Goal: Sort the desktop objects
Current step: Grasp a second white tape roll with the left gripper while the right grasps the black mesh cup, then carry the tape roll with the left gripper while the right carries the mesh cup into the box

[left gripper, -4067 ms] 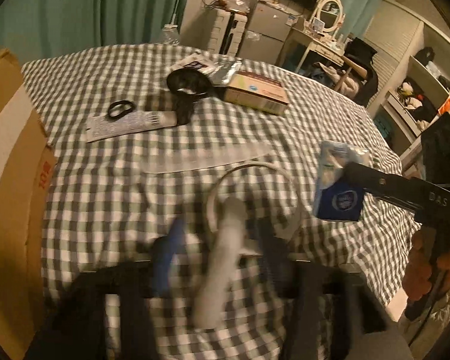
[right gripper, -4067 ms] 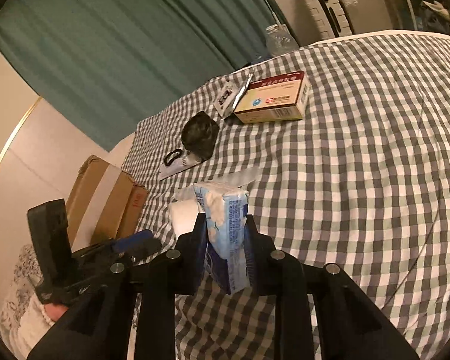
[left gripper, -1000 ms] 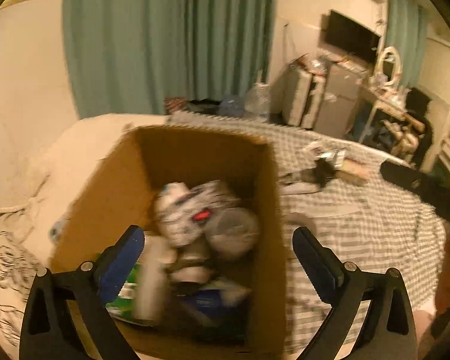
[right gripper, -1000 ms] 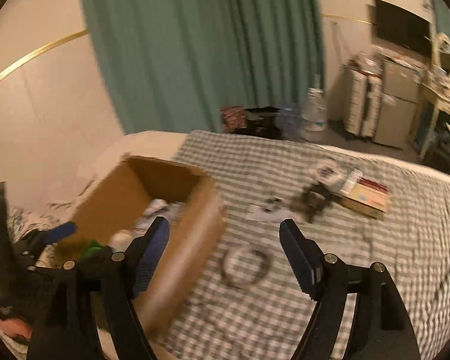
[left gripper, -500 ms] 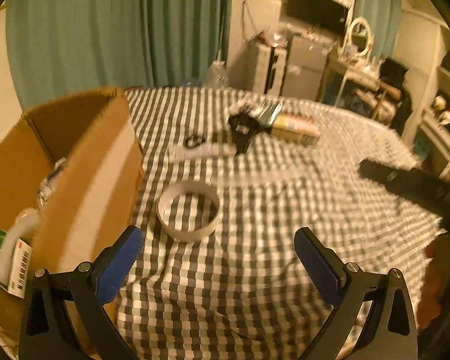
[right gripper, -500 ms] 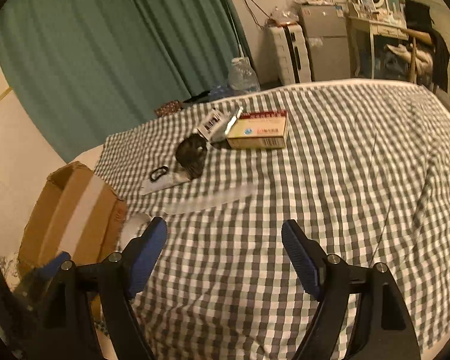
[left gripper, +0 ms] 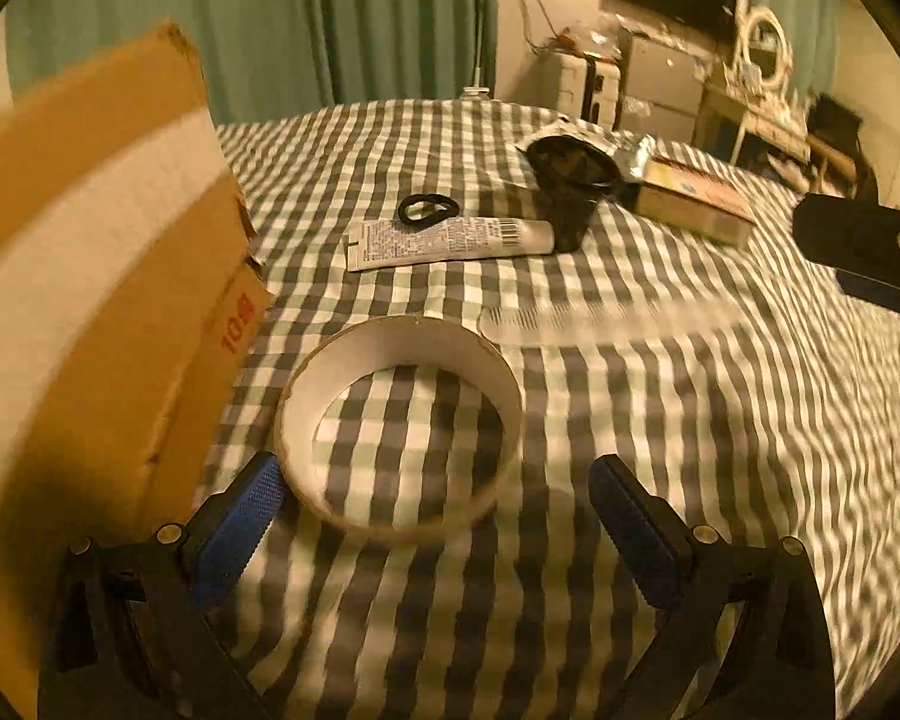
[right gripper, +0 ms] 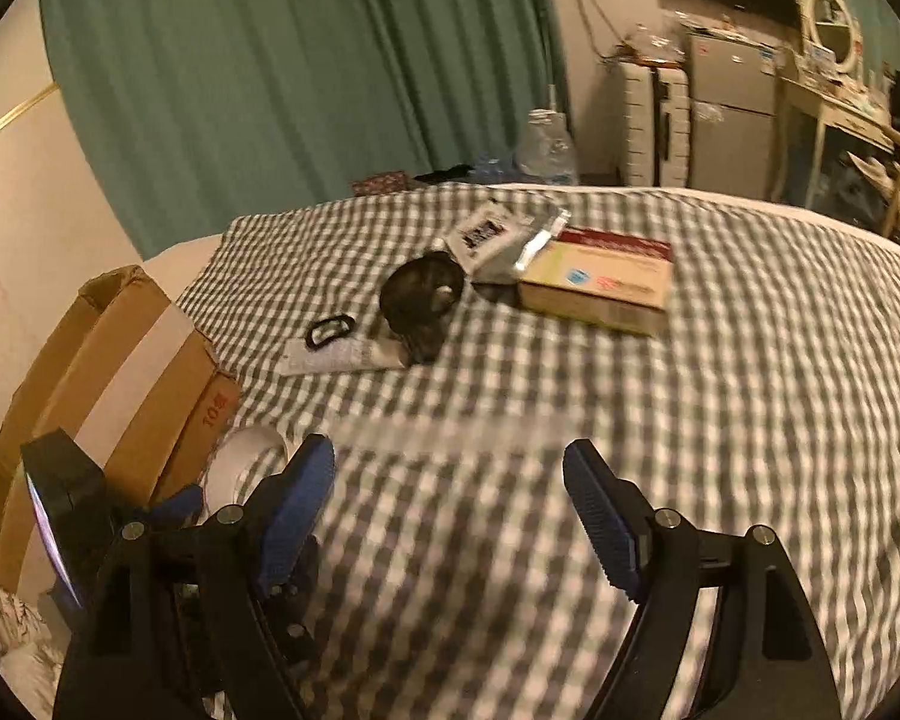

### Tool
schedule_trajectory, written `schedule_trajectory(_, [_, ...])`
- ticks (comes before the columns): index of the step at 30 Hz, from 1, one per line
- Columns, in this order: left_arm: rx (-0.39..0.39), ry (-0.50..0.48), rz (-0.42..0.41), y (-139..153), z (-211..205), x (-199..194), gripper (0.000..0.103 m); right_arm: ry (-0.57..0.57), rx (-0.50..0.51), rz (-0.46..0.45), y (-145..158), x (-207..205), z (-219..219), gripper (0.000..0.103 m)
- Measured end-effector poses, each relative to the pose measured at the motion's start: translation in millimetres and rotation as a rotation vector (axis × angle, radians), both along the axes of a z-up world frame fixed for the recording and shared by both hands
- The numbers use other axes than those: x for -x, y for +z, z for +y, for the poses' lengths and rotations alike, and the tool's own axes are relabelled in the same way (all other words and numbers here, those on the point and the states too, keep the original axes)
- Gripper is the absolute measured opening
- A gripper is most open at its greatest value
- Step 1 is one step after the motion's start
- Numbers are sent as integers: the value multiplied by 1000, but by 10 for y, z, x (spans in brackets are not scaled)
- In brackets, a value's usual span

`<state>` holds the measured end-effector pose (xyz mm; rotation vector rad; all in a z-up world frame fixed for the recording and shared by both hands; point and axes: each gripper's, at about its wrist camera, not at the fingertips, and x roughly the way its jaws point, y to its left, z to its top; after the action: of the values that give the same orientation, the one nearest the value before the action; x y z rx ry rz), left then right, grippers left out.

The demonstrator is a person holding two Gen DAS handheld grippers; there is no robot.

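Observation:
My left gripper [left gripper: 435, 477] is open and empty, its blue pads on either side of a white tape ring [left gripper: 397, 429] that lies on the checked cloth [left gripper: 660, 420]. Beyond it lie a clear comb [left gripper: 600, 318], a white tube [left gripper: 450, 243], a black hair tie [left gripper: 427, 208], a black pouch [left gripper: 570, 192] and a flat carton [left gripper: 693, 204]. My right gripper [right gripper: 450, 468] is open and empty, above the cloth [right gripper: 720, 390]. The tape ring [right gripper: 240, 465], the tube [right gripper: 342, 354], the hair tie [right gripper: 330, 330], the pouch [right gripper: 423, 300] and the carton [right gripper: 600, 288] show in the right wrist view.
A cardboard box [left gripper: 90, 300] stands at the left, close to the tape ring; it also shows in the right wrist view [right gripper: 120, 384]. Foil packets [right gripper: 498, 246] lie behind the pouch. The right gripper's body [left gripper: 864, 252] sits at the right edge. Curtains and furniture stand beyond the cloth.
Both grippers let their objects go into the box and swung back over the cloth. My left gripper has dropped toward the tape ring, which now lies between its pads.

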<state>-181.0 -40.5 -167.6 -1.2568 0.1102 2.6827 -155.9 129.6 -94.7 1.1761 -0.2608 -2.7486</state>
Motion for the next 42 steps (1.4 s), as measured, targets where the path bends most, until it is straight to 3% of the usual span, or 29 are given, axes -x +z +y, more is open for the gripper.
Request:
schedule_trajectory(1, [-11,9,3,-18,-4,40,102,6,-3,-3,-20,96,-26,79])
schedule_trajectory(4, [-30,41,-2,-68,-31,184,84,10,-4,-11,-94,361,-84,79])
schedule_trajectory(6, [-96,58,-33,-116,-126,281,84,8,-5,-19,-156,532,-122,79])
schedule_trajectory(8, [-147,78,-15,-108,-199,301,84,7,-11,-40,-233,728,-175,79])
schedule_trajectory(19, [-207,174,-3,-86,-242,480,84,-22,-53,-103,-495,1402,-372,78])
schedule_trajectory(20, [-204,172,-3,-83,-238,497,84,-18,-30,-104,-508,1397,-338,69])
schedule_trajectory(21, [-206,175,-5,-81,-244,503,84,-6,5,-111,-518,1377,-295,59])
schedule_trajectory(30, [-207,148,-7,18,-229,339,84,8,13,-120,-375,809,-83,59])
schedule_trajectory(37, [-137,67,65,389,-35,2,84,-21,-11,-77,-9,109,-16,59])
schedule_trajectory(42, [-133,64,87,621,-89,-298,84,-41,-20,-44,219,-367,-1,59])
